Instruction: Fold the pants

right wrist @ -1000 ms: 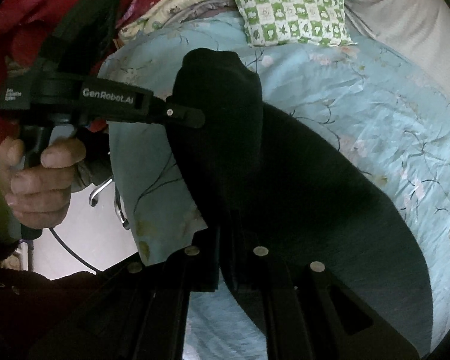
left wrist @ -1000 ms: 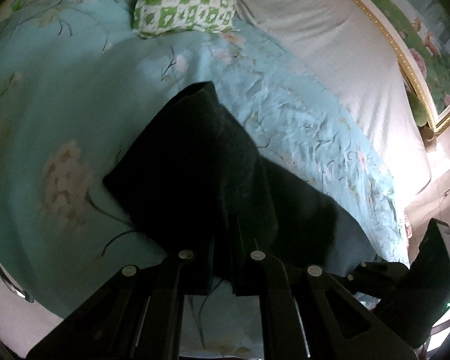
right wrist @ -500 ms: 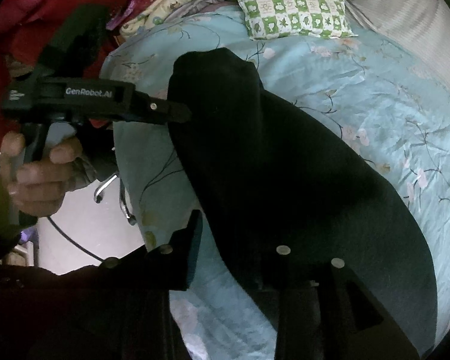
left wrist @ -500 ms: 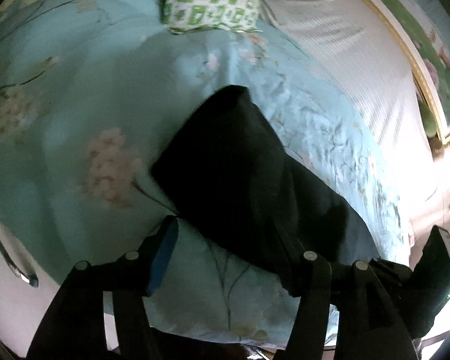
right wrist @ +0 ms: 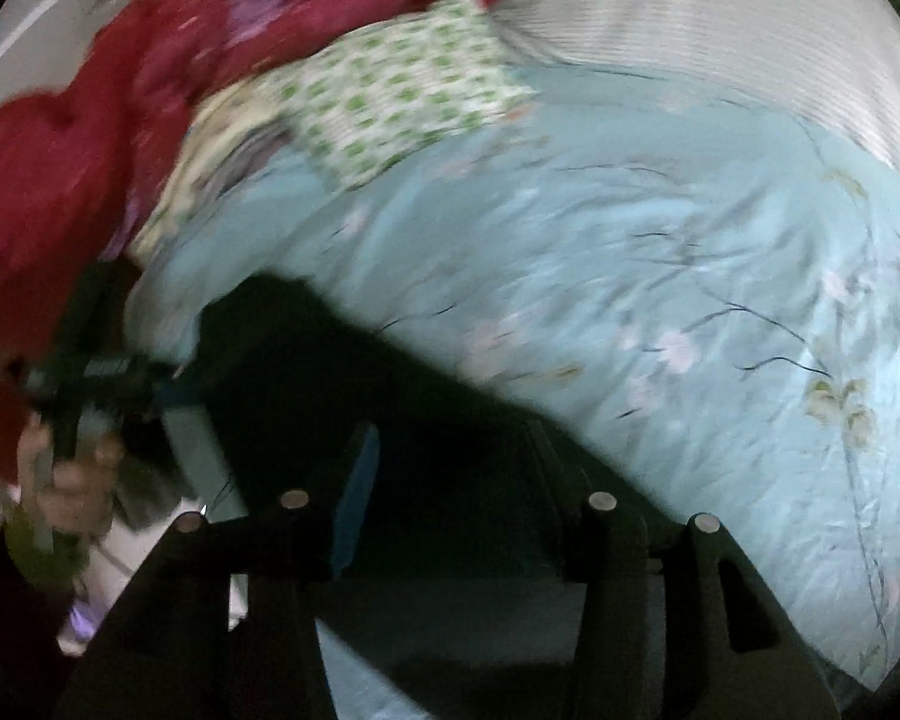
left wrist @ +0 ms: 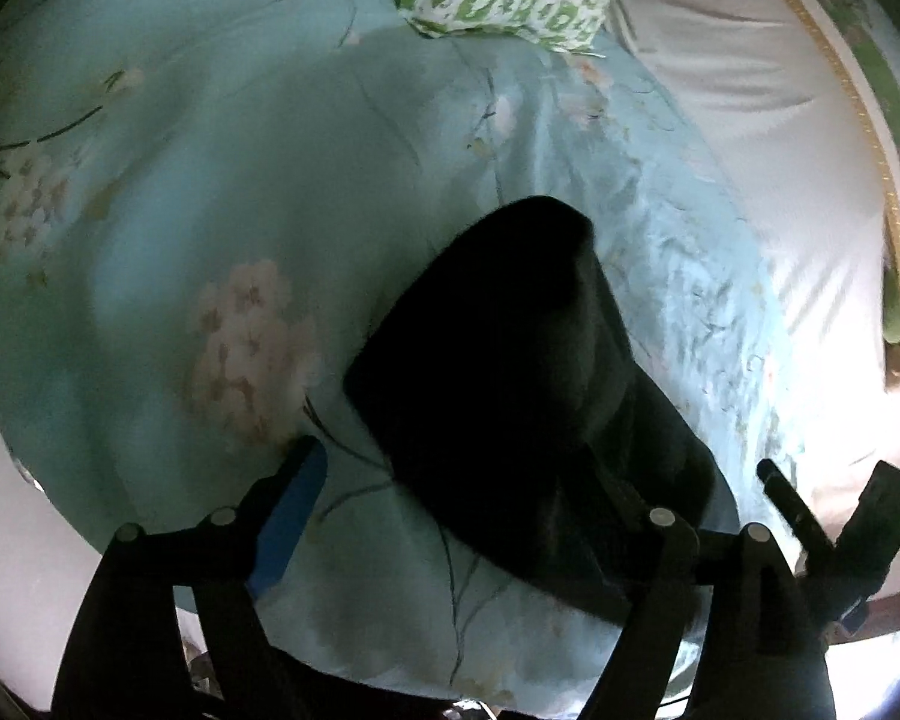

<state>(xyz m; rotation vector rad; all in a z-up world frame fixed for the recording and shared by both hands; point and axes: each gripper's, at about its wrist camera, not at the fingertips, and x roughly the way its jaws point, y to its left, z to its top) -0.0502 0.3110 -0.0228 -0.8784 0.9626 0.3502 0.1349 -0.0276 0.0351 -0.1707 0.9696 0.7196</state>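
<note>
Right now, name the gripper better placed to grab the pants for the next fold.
Left, tentatively. The left gripper is open, with the black pants sharply between its fingers. The right gripper is also open over them, but its view is blurred.

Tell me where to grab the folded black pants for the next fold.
Grip the black pants at the near edge hanging by the bed's side, coming from the front over the light-blue floral bedspread; the far rounded end lies flat, offering no lip.
</note>
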